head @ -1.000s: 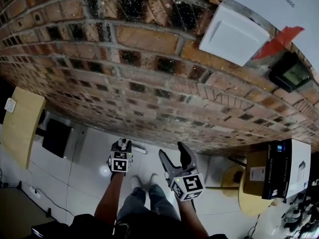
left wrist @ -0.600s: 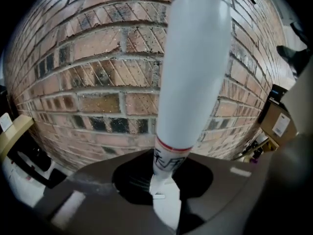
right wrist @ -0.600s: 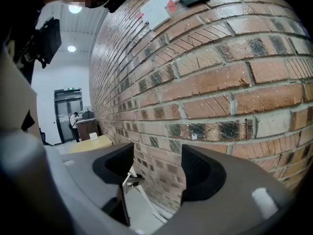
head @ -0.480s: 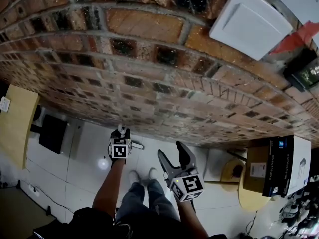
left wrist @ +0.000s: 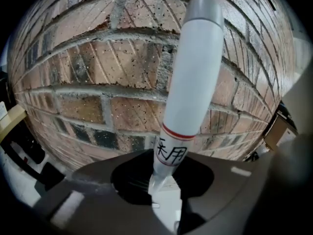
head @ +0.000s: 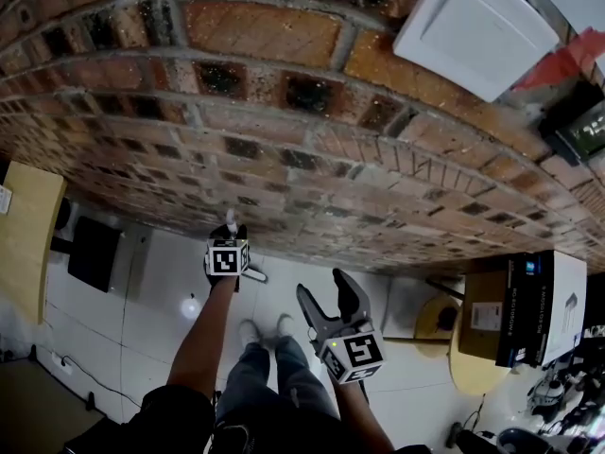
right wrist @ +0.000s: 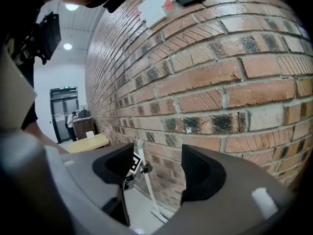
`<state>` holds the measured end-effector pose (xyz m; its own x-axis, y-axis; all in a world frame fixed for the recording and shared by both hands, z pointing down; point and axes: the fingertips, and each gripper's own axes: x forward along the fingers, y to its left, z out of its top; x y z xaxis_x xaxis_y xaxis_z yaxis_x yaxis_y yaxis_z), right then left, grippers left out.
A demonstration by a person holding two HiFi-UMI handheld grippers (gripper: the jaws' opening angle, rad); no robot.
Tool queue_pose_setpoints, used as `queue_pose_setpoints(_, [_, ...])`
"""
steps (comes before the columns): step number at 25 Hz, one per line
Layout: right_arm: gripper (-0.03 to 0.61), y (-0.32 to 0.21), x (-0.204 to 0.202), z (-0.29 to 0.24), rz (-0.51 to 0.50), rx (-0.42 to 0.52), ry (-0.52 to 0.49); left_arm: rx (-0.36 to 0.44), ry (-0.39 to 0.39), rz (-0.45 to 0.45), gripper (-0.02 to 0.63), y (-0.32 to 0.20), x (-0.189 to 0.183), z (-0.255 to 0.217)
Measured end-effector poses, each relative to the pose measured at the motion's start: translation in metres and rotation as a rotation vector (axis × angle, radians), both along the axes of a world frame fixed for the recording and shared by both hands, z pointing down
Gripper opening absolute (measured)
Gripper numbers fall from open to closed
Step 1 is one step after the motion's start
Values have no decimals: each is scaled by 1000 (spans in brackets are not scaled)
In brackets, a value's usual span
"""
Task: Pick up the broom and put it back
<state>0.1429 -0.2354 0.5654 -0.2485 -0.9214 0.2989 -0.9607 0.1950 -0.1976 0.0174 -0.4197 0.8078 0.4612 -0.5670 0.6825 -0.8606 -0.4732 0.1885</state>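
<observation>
The broom has a white handle (left wrist: 188, 82) with a grey cap and a red ring, and it stands nearly upright against the brick wall (head: 284, 149). My left gripper (head: 231, 236) holds that handle, which runs up between its dark pads (left wrist: 164, 180). The jaws have just been opening a little, with the handle still between them. In the right gripper view the broom (right wrist: 147, 187) reaches down to its head on the floor by the wall foot, with the left gripper (right wrist: 133, 169) on it. My right gripper (head: 324, 294) hangs nearer me, jaws apart and empty (right wrist: 156, 173).
A white box (head: 477, 22) and a small dark display (head: 588, 126) are fixed on the wall. A wooden table (head: 24, 235) and a black stool (head: 95, 253) stand at the left. A round yellow table (head: 482, 372) with boxes is at the right. My legs are below.
The left gripper with the broom has moved further from me toward the wall. My head has come closer to the bricks. The right gripper has barely shifted.
</observation>
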Motion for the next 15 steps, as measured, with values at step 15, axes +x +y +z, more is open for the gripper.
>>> queue_pose_setpoints(15, [313, 4, -3, -14, 10, 41, -20, -16, 61, 45, 330, 11, -1, -8])
